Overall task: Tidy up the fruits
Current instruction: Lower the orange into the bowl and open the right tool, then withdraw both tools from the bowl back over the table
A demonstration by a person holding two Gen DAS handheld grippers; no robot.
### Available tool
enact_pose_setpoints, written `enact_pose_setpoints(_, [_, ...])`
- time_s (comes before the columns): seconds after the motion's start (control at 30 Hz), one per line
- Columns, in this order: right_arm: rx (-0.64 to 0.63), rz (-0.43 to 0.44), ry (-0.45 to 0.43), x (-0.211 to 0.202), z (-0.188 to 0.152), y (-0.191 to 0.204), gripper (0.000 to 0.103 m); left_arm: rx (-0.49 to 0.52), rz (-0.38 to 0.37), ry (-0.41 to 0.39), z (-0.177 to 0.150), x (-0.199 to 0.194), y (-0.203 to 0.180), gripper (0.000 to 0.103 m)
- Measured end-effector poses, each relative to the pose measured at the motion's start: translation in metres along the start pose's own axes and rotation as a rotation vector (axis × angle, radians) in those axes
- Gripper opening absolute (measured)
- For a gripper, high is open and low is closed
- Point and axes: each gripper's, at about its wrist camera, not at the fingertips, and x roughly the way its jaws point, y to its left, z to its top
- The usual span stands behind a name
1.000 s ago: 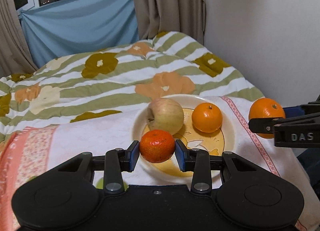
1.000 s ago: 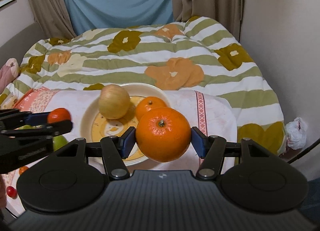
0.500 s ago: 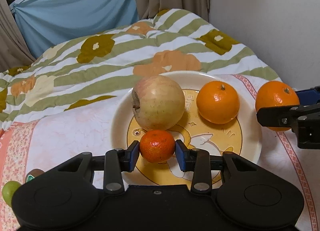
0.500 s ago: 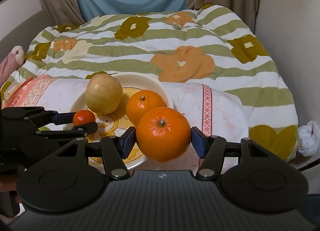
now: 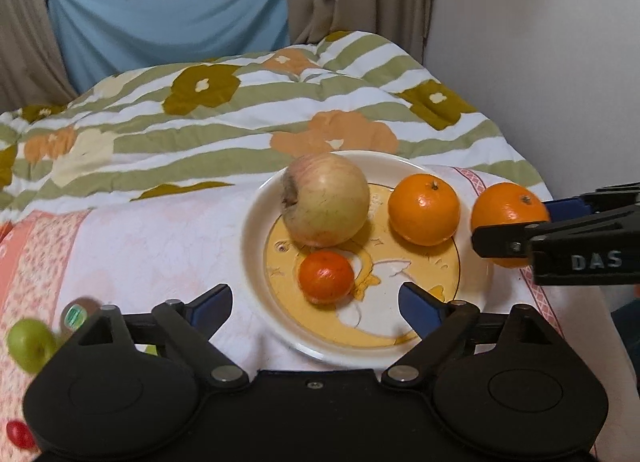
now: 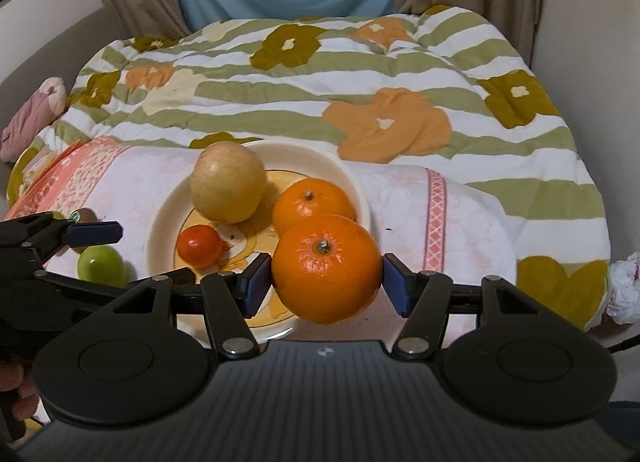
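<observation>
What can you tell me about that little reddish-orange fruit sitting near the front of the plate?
The small tangerine is round, deep reddish-orange, with a glossy, faintly dimpled peel. It is the smallest fruit on the plate, resting on the yellow printed centre, just in front of the apple and close to or touching it. The left claw is opening around it: its blue pads stand well apart on either side, touching nothing. No stem shows from either view.

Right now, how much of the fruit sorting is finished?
Done: an apple, an orange and a small tangerine sit on the plate; the left tongs are opening around the tangerine. In hand: the right tongs grip a big orange. Left: a green fruit and a kiwi off the plate.
</observation>
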Motion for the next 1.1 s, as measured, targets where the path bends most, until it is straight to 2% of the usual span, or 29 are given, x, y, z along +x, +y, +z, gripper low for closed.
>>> enact_pose_setpoints(0.33, [-0.099, 0.045, 0.027, 0.03, -0.001, 0.037, 0.075, -0.017, 0.06, 0.009, -0.011, -0.019, 0.016, 0.097])
enact_pose_setpoints(0.67, [-0.125, 0.038, 0.063, 0.047, -0.007, 0.044, 0.076, 0.0, 0.086, 0.012, -0.018, -0.025, 0.02, 0.098])
enact_pose_setpoints(0.73, [-0.124, 0.028, 0.05, 0.046, -0.008, 0.045, 0.078, -0.003, 0.081, 0.012, -0.019, -0.025, 0.021, 0.099])
enact_pose_setpoints(0.8, [-0.129, 0.007, 0.02, 0.04, -0.007, 0.046, 0.094, -0.008, 0.082, 0.011, -0.02, -0.026, 0.022, 0.099])
enact_pose_setpoints(0.87, [-0.127, -0.008, -0.016, 0.032, -0.008, 0.045, 0.103, -0.009, 0.086, 0.009, -0.021, -0.028, 0.022, 0.099])
enact_pose_setpoints(1.1, [-0.114, -0.042, -0.05, 0.014, -0.009, 0.043, 0.103, -0.008, 0.085, -0.001, -0.024, -0.038, 0.022, 0.099])
